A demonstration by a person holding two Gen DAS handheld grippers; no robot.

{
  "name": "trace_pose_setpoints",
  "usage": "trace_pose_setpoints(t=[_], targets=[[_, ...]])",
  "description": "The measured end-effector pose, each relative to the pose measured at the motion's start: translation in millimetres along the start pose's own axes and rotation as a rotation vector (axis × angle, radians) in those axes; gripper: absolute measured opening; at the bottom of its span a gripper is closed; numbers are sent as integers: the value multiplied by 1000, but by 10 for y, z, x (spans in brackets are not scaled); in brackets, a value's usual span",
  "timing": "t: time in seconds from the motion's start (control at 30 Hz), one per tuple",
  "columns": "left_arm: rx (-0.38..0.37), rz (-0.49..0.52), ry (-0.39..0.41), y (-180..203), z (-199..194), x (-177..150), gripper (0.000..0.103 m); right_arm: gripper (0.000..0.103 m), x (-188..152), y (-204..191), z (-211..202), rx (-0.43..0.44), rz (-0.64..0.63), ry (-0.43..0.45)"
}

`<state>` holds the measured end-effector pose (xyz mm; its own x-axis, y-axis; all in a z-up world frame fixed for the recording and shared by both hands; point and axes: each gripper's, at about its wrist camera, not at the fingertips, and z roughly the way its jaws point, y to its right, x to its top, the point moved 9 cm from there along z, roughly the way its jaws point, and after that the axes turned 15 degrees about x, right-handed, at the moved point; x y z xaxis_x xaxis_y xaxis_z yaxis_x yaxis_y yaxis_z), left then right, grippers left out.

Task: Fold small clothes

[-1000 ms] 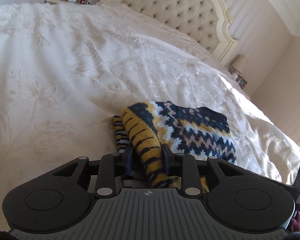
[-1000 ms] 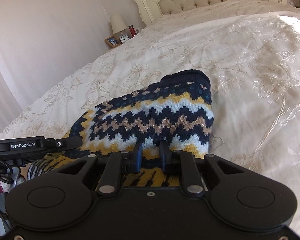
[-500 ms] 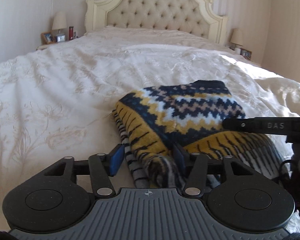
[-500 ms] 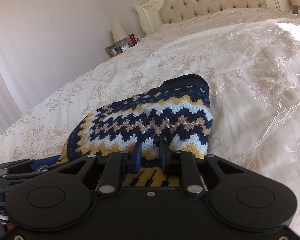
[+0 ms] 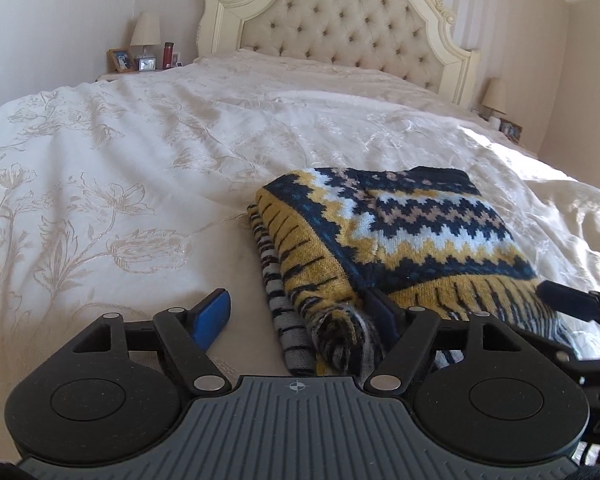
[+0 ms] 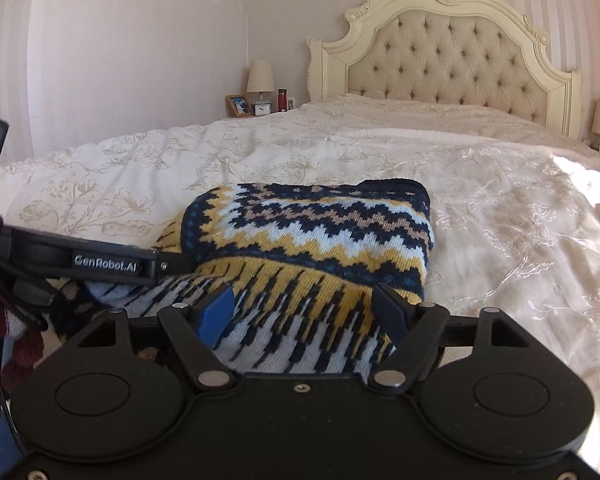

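Folded navy, yellow and pale-blue zigzag knitted sweater [image 5: 396, 236] lies on cream floral-embroidered bedspread [image 5: 120, 184], near foot of bed. Left tongs [image 5: 300, 312] spread wide apart, sweater's near-left corner between fingers, nothing gripped. Right tongs [image 6: 304, 312] also wide apart, straddling sweater's near edge. Cream tufted headboard [image 6: 452, 64] behind, bedside lamp [image 6: 260, 80] to its left

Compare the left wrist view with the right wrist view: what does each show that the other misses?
Only the left wrist view shows the sweater's doubled left edge and the open left gripper around its near corner. Only the right wrist view shows the open right gripper over the sweater's striped hem. Both share the folded sweater, the bedspread, the headboard and the bedside lamp.
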<state>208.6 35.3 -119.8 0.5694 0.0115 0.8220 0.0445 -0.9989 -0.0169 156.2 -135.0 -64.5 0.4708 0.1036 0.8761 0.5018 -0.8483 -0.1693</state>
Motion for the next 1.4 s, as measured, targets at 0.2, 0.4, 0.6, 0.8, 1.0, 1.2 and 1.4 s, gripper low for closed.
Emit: trace_pose_setpoints(t=[0.2, 0.4, 0.6, 0.8, 1.0, 1.2, 1.4], targets=[[4, -69, -15, -160, -165, -30, 76, 86, -163, -105, -179, 48, 67, -21], [62, -123, 10, -290, -509, 28, 76, 97, -192, -54, -438, 82, 238, 20], [135, -56, 10, -206, -864, -11, 76, 102, -251, 62, -656, 56, 378, 21], [224, 21, -19, -43, -1028, -138, 76, 102, -277, 121, -796, 33, 451, 18], [201, 5, -69, 71, -1107, -226, 76, 102, -278, 146, -898, -24, 447, 14], [206, -3, -77, 119, -1148, -263, 76, 102, -325, 176, -913, -47, 445, -7], [231, 36, -68, 146, -1168, -292, 76, 102, -376, 142, -920, -51, 422, -31]])
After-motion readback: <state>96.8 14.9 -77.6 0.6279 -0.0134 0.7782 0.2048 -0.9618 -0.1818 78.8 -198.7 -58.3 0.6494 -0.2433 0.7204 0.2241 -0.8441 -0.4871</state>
